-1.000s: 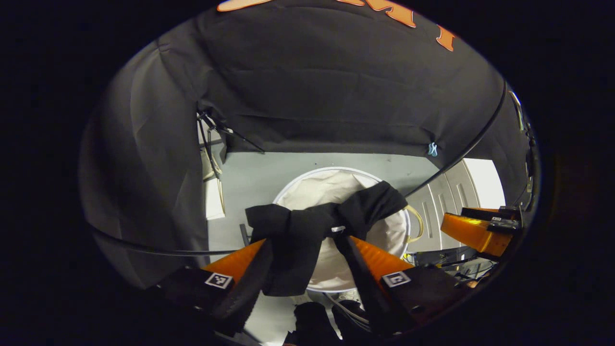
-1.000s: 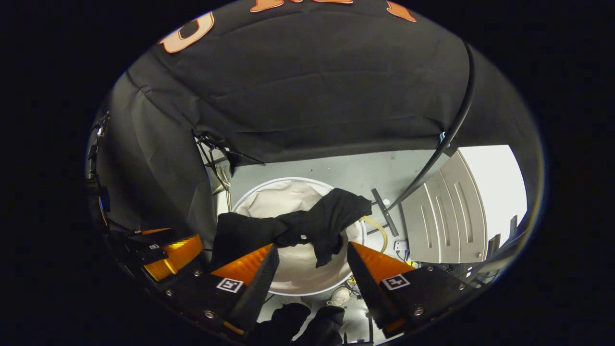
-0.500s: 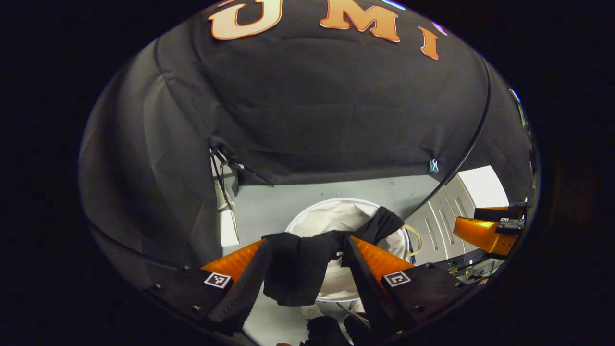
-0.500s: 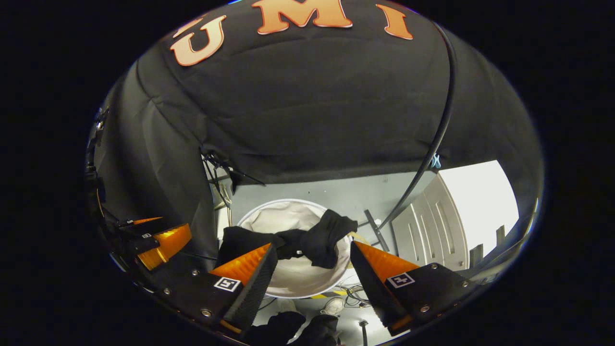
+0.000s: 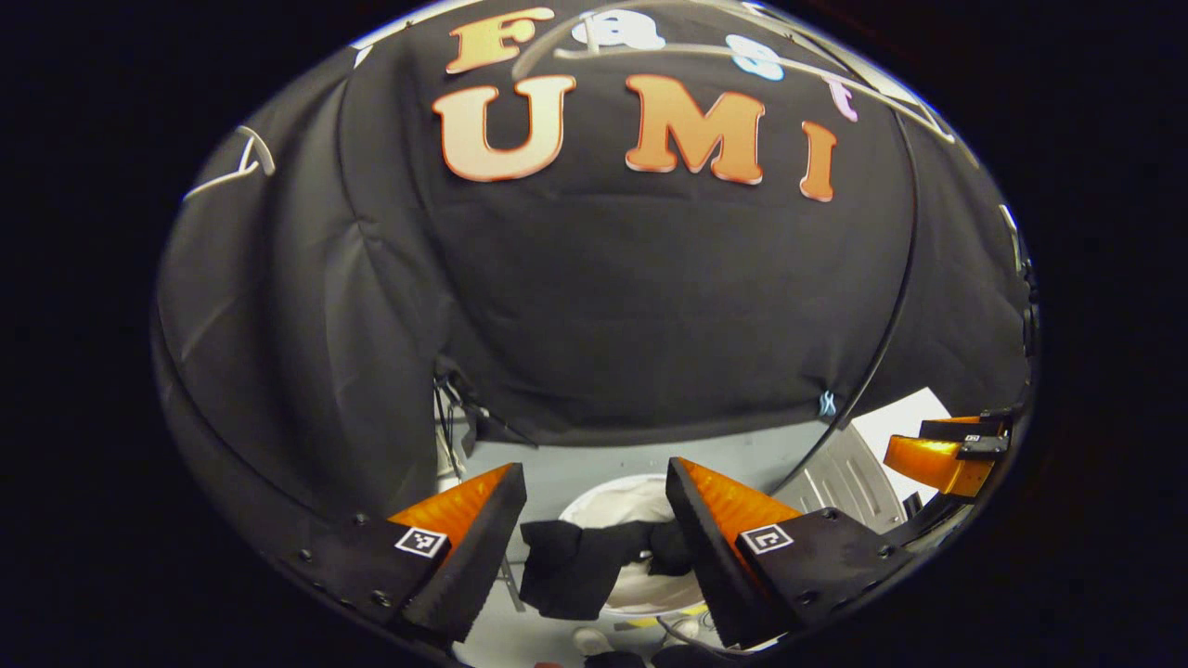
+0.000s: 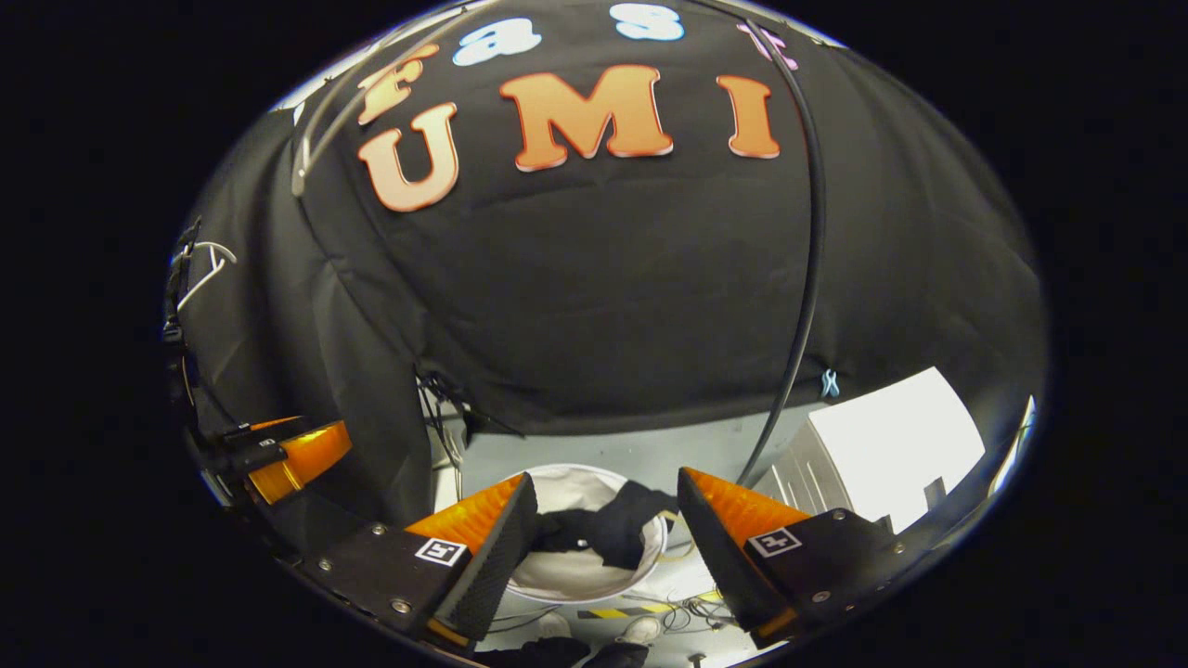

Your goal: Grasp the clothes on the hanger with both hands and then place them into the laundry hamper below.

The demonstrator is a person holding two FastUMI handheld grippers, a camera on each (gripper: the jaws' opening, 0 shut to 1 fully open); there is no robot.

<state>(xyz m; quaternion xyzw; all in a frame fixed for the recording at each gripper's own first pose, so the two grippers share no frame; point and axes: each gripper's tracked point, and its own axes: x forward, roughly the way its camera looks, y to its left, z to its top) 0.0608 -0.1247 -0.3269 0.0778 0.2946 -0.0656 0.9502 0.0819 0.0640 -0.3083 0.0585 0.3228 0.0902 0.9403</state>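
Note:
The black garment (image 5: 571,568) lies draped over the front rim of the white laundry hamper (image 5: 631,499) on the grey floor, far below. My left gripper (image 5: 594,468) hangs high above it, open, with nothing between its fingers. In the right gripper view the garment (image 6: 614,533) crosses the hamper (image 6: 575,586), partly inside and partly over the rim. My right gripper (image 6: 605,479) is also open and holds nothing. Each gripper appears at the edge of the other's view: the right gripper (image 5: 937,459) and the left gripper (image 6: 295,455). A white hanger (image 6: 206,264) hangs at the left.
A black pole (image 6: 806,278) runs down the booth wall to the floor right of the hamper. A white cabinet (image 6: 882,445) stands at the right. Cables (image 6: 687,608) lie on the floor in front of the hamper. A grey rail (image 5: 742,57) crosses overhead.
Both grippers have risen and tilted up away from the hamper, so hamper and garment look smaller and lower. The garment stays draped across the hamper. Both grippers remain open.

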